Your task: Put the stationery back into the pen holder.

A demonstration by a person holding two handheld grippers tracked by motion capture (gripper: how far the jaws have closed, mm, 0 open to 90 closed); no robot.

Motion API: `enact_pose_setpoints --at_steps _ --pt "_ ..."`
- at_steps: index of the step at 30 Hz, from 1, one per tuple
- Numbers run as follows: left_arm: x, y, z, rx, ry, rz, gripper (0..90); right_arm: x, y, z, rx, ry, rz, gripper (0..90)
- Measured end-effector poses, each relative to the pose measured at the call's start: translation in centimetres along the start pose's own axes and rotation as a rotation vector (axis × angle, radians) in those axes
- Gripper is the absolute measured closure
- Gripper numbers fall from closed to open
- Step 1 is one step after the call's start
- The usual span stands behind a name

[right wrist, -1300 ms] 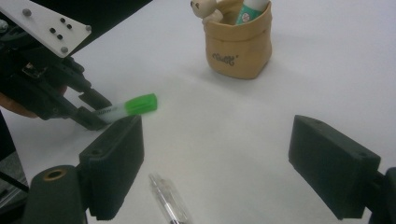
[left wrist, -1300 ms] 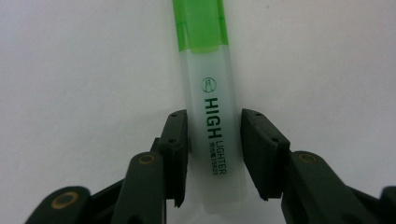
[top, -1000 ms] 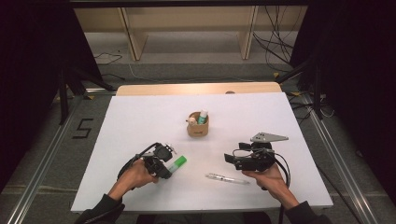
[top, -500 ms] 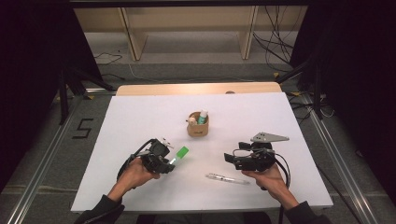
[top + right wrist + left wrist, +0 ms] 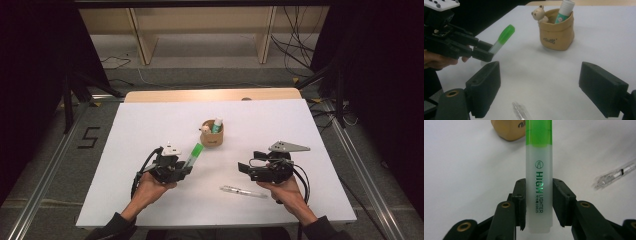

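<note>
Green-capped translucent plastic highlighter (image 5: 539,177) is clamped btwn my left gripper (image 5: 176,167) jaws, long axis running straight out past the tips, cap end aimed at the small tan fabric pouch (image 5: 212,136) just ahead and to the right. Left hand's nearer. Right gripper (image 5: 256,170) rests low, jaws wide apart, clear pen (image 5: 243,191) beside it.

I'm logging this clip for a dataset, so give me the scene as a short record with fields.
surface: white table
left claw: shut on the green highlighter, cap end pointing toward the pouch
right claw: open, nothing between its jaws
pouch: tan, upright, holds a small bear figure and a tube
clear pen: lying flat near the right claw
</note>
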State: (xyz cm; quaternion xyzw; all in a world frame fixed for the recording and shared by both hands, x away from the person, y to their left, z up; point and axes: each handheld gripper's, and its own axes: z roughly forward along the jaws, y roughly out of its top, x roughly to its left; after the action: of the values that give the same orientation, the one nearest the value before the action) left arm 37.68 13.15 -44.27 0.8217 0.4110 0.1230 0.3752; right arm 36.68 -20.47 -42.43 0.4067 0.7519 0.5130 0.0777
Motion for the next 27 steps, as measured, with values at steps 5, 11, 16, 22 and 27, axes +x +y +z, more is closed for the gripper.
enact_pose_setpoints --at_steps 5,11,16,22,27 --pt "-0.6 0.1 -0.4 -0.063 -0.018 -0.014 65.5 0.5 0.2 0.2 -0.002 0.028 0.01 18.8" --pt "-1.2 0.1 -0.7 -0.112 -0.032 -0.02 65.4 1.2 0.4 0.8 -0.003 0.047 -0.002 19.7" --pt "-1.8 0.1 -0.7 -0.154 -0.04 -0.033 65.4 1.6 0.7 1.3 -0.004 0.074 0.014 20.7" --pt "-3.1 0.2 -0.6 -0.199 -0.047 -0.006 65.5 2.6 1.1 2.3 -0.005 0.094 0.006 22.0" --pt "-4.0 0.1 -0.2 -0.22 -0.054 0.011 65.5 3.3 1.4 3.1 -0.01 0.112 -0.001 24.3"
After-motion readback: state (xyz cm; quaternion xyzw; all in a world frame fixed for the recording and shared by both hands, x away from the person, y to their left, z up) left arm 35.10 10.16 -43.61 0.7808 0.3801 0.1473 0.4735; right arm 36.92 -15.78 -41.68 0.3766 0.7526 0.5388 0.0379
